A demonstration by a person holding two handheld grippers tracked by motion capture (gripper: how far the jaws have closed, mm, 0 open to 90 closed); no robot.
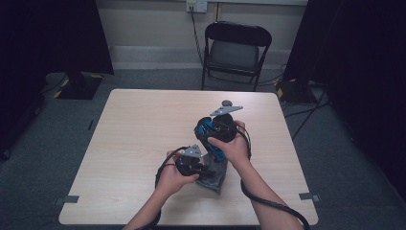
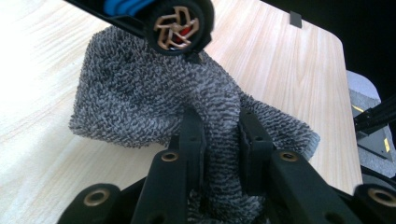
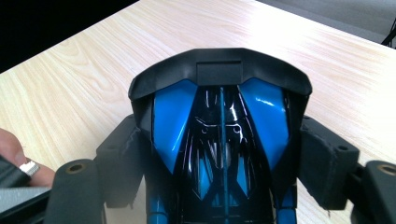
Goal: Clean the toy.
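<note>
1. High view: both grippers worked over the tabletop (image 1: 143, 124), toward its near edge and right of middle. The left gripper (image 1: 203, 170) sat low over a grey cloth (image 1: 216, 181) that lay bunched on the wood. The right gripper (image 1: 215, 143) stood above and just behind it, holding a blue-and-black toy car (image 1: 210, 139) tilted nose-down toward the cloth. A chair (image 1: 236, 50) stood beyond the far edge.
2. Left gripper view: the jaws were pinched on a raised fold of the cloth (image 2: 154, 93), pads pressed into the pile. The rest draped onto the tabletop (image 2: 280, 70). A car wheel (image 2: 177, 25) with a bronze hub rested against the cloth's top edge.
3. Right gripper view: the jaws clamped the car (image 3: 219, 130) by its flanks, one pad on each side, spoiler end uppermost. The tabletop (image 3: 93, 70) lay beneath.
</note>
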